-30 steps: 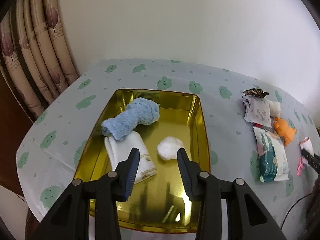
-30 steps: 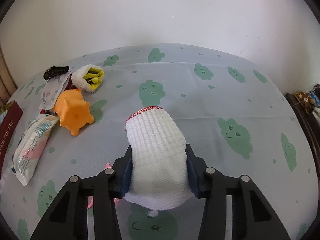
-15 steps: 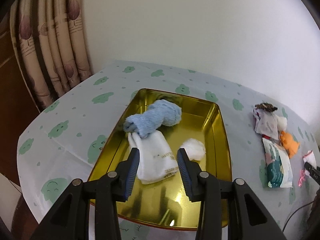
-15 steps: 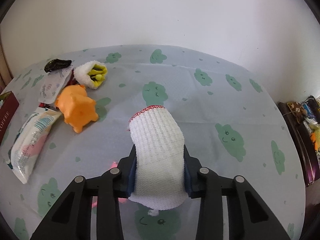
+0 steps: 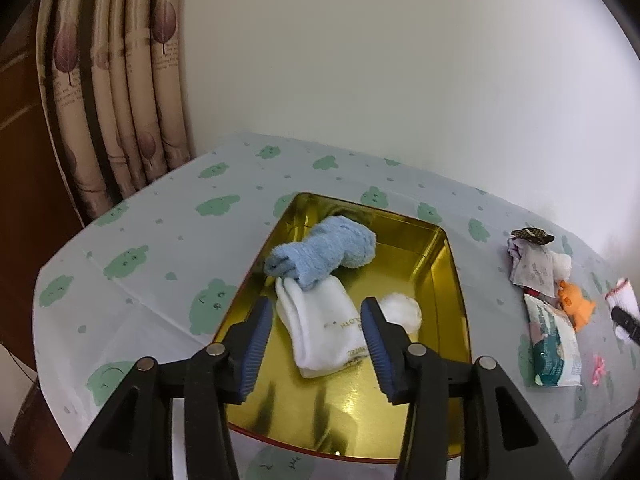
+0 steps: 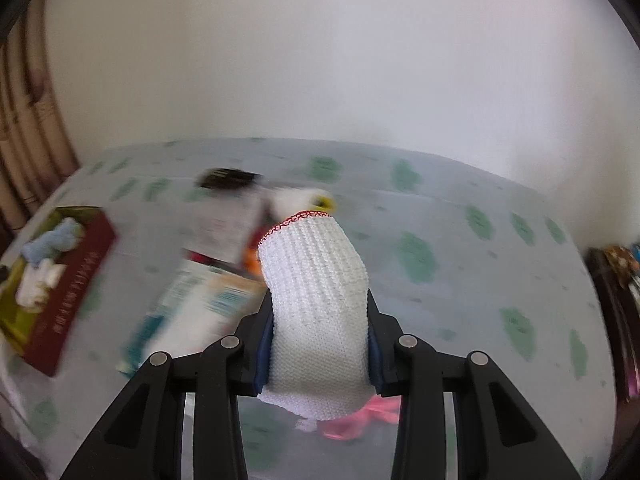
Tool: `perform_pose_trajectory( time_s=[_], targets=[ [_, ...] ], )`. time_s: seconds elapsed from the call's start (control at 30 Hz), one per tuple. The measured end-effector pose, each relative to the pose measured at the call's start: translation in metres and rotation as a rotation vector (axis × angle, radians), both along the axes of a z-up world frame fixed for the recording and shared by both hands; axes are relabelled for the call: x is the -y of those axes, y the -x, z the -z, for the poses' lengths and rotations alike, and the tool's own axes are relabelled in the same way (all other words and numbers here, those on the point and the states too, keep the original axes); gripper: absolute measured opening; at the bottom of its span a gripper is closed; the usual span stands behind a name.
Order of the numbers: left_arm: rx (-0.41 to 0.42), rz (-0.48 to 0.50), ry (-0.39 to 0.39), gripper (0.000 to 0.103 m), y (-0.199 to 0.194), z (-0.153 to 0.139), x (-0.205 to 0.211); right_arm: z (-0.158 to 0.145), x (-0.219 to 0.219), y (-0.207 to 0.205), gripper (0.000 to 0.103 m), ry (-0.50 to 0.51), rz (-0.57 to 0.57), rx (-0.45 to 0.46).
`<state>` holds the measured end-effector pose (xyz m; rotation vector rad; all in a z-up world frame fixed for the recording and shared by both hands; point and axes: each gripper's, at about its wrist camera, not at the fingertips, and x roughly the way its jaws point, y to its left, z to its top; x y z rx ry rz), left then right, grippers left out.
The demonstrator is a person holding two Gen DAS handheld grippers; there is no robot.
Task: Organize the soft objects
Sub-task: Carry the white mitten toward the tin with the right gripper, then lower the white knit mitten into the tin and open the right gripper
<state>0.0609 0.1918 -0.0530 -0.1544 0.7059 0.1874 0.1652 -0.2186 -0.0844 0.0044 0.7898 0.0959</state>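
The right gripper (image 6: pixel 320 344) stays clenched on a white waffle-knit cloth with a red-stitched hem (image 6: pixel 316 300); its jaws have just closed further on the fabric, which stands up between the blue pads while a pink ribbon scrap (image 6: pixel 360 416) shows below it; the cloth has come up off the cloud-printed pale tablecloth (image 6: pixel 460 280), and the right wrist view now sweeps, blurred, toward the gold metal tray with a dark red outer wall (image 6: pixel 68 280), which a second ago barely showed at the frame's edge. The left gripper (image 5: pixel 316 344) hangs released above that tray (image 5: pixel 452 300); its jaws have just been opening, with nothing pressed between them, though the white sock with grey lettering (image 5: pixel 324 328) lies beneath the gap on the tray floor; beside it rest a rolled blue fleece cloth (image 5: pixel 324 252) and a white cotton ball (image 5: pixel 404 312). Well apart, on the tablecloth, remain an orange rubber toy (image 5: pixel 576 306) and a green-and-white wipes packet (image 5: pixel 554 344). The carry looks under way; the tray seems the white cloth's likely destination.
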Motion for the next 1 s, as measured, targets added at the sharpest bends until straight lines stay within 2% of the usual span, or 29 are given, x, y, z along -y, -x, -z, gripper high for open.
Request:
perform_pose_trajectory(
  time_s=[0.13,0.27,0.53,0.73,0.8,1.0],
  targets=[
    [0.002,-0.020,0.000,0.050,0.001,0.001,-0.002,-0.005,-0.046,-0.009,0.035,-0.063,-0.100,-0.019],
    [0.016,-0.058,-0.002,0.050,0.003,-0.002,-0.009,-0.007,-0.099,-0.014,0.035,-0.051,-0.211,-0.020],
    [0.027,-0.180,0.078,0.051,0.008,-0.003,-0.043,-0.012,-0.191,-0.032,0.035,-0.020,-0.391,-0.004],
    [0.028,-0.281,0.120,0.051,0.014,0.000,-0.064,-0.004,-0.245,-0.048,0.035,0.027,-0.466,-0.014],
    [0.035,-0.305,0.113,0.051,0.016,-0.001,-0.067,0.001,-0.259,-0.054,0.035,0.051,-0.480,-0.026],
    [0.037,-0.307,0.121,0.051,0.015,-0.001,-0.069,0.009,-0.285,-0.067,0.036,0.096,-0.512,-0.031]
  ],
)
